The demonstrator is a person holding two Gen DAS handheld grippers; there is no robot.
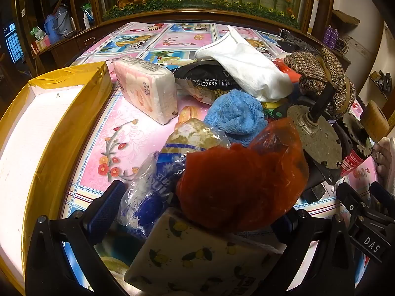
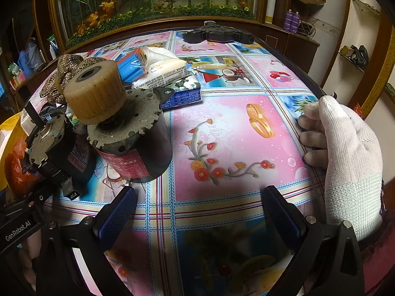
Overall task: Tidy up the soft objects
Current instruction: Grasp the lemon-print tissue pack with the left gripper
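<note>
Your left gripper (image 1: 195, 212) sits at the bottom of the left wrist view with its fingers spread wide around the near end of the pile. Between them lie a lemon-print tissue pack (image 1: 197, 254), a crumpled clear-and-blue plastic bag (image 1: 153, 185) and a red mesh scrubber in plastic (image 1: 242, 180). Whether either pad touches any of them you cannot tell, so nothing looks gripped yet.

Your right gripper (image 2: 197, 212) hovers over bare patterned worktop (image 2: 222, 135), fingers wide and empty. A gloved hand (image 2: 345, 157) rests at the right edge.

Farther up the left view lie a blue towel (image 1: 234, 116), a pink tissue pack (image 1: 145, 88), a white cloth (image 1: 246, 66) and a knitted piece (image 1: 318, 74). The two old motors (image 2: 130, 133) at the left of the right view are hard goods.

The yellow-taped foam box (image 1: 44, 128) at the left of the left view looks like the place for soft items. You seem to be picking: close on one soft thing only, probably the scrubber, then carry it left.
</note>
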